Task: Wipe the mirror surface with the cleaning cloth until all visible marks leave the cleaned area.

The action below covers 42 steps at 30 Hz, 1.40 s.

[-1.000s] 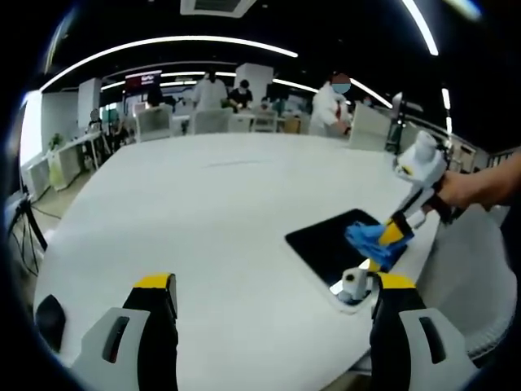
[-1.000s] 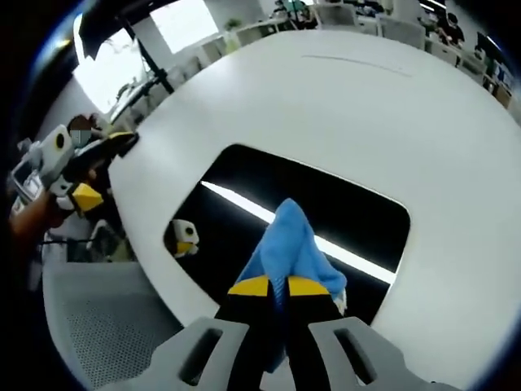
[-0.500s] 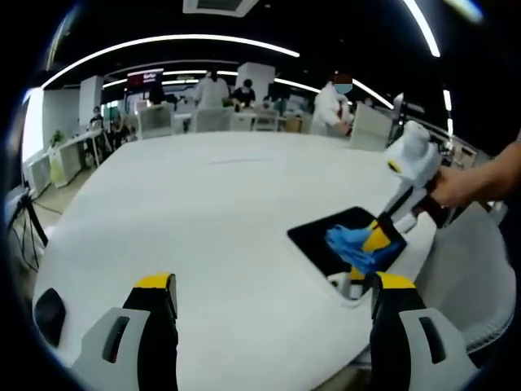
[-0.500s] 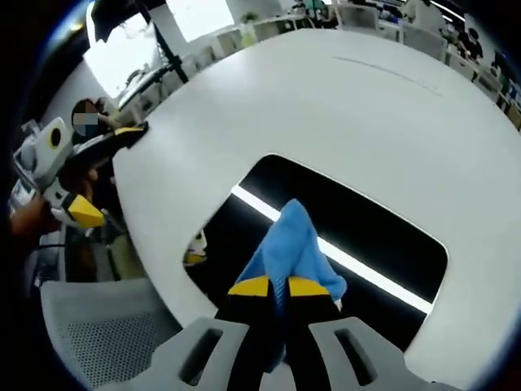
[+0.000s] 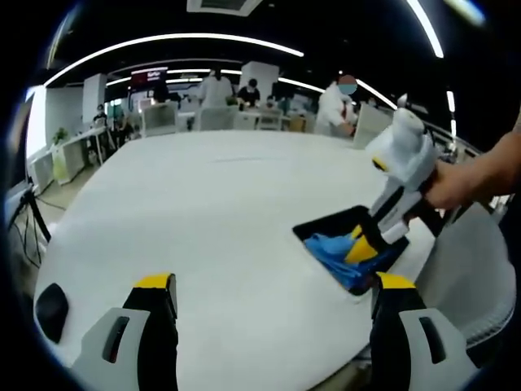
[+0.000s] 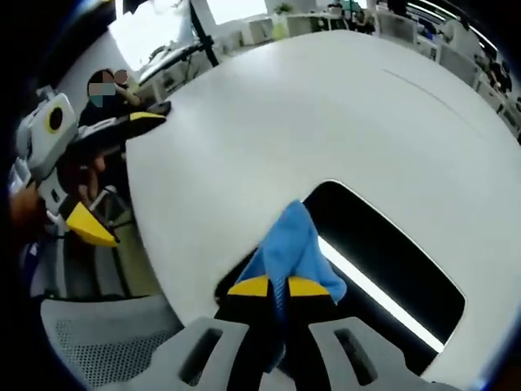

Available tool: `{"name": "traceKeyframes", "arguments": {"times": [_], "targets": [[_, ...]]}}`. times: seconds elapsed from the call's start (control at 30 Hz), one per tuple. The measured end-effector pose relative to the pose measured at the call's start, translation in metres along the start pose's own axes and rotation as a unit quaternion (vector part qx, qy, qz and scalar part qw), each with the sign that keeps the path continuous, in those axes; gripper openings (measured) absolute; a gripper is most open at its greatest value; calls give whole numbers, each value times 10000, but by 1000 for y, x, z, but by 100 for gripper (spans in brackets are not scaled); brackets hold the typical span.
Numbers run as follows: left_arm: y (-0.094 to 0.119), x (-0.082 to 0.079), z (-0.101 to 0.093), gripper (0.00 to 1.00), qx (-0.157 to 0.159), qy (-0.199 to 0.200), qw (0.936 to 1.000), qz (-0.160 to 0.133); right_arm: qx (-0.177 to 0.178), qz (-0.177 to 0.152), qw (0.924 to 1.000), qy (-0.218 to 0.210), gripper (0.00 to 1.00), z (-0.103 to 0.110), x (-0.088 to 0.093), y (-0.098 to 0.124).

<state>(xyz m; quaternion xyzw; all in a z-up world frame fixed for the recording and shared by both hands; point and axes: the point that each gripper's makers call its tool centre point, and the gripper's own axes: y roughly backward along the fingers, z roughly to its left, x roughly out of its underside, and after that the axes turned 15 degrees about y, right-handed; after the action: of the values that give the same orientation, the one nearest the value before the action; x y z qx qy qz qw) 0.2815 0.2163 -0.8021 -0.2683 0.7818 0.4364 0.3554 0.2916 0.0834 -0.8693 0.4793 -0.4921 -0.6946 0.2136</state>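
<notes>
Right gripper (image 6: 274,287) clamps the blue cloth (image 6: 291,248) at the mirror (image 6: 383,269) near edge; press flat, sweep far; left gripper (image 5: 275,285) gapes idle

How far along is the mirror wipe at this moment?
In hand: the right gripper is shut on the blue cloth, pressed at the near edge of the mirror. Left gripper is open, idle. Marks cannot be judged on the dark glass, so completion is unclear.
</notes>
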Motion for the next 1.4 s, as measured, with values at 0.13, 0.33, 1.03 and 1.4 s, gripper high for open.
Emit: {"name": "traceKeyframes", "arguments": {"times": [0.13,0.33,1.03,1.4], "targets": [[-2,1,-1,100,13,-4,10000,25,-52,-37,10000,41,1,0,1,0],[-5,1,-4,100,39,-18,10000,45,0,-101,9990,440,2,2,2,1],[-2,11,-2,100,9,74,9999,104,-350,-164,9975,-592,1,-22,-12,-4],[0,11,0,100,-22,92,9999,105,-257,-137,9947,-981,0,-46,-24,-9]]}}
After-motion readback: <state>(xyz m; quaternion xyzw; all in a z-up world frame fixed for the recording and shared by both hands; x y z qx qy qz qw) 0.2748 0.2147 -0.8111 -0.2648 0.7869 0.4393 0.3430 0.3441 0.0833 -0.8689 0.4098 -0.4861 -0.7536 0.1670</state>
